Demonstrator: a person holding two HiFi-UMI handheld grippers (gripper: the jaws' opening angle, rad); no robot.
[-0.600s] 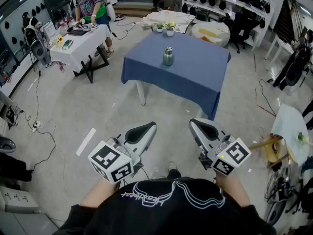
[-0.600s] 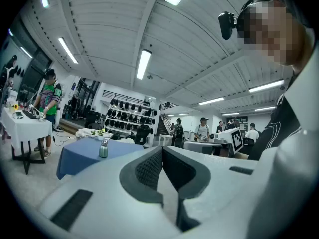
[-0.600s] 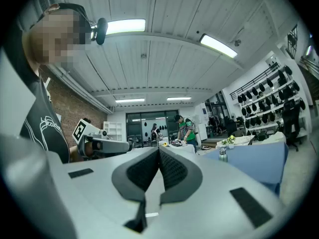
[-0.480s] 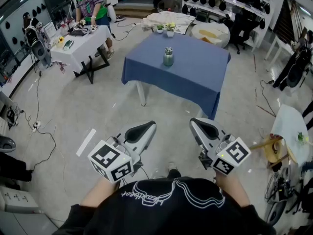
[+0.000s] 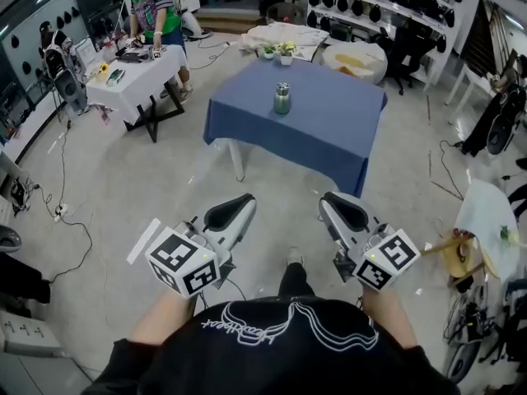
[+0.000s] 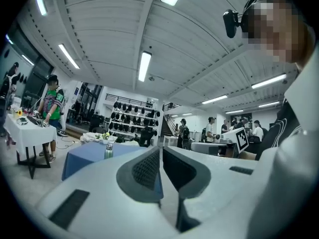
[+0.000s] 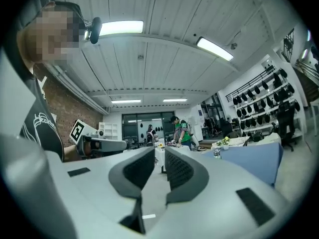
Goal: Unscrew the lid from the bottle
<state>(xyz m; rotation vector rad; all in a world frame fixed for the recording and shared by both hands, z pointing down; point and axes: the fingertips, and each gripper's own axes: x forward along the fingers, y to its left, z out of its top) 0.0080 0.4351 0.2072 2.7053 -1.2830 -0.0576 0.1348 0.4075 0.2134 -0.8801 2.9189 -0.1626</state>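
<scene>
A small green bottle with a silver lid (image 5: 282,98) stands upright near the middle of a blue-clothed table (image 5: 329,134), several steps ahead of me. It shows small in the left gripper view (image 6: 108,151) and tiny in the right gripper view (image 7: 217,153). My left gripper (image 5: 230,211) is held low near my body, shut with nothing in it (image 6: 161,151). My right gripper (image 5: 344,211) is level with it, pads almost together and empty (image 7: 159,153). Both are far from the bottle.
Small potted plants (image 5: 277,48) sit at the blue table's far edge. A white table (image 5: 136,76) with a person in green (image 5: 152,6) stands at the left. A round white table (image 5: 354,54) and shelves lie behind. Cables cross the floor at left.
The left gripper has shifted slightly left and up. The view has tipped a little, and my leg now shows between the grippers. The bottle has not moved.
</scene>
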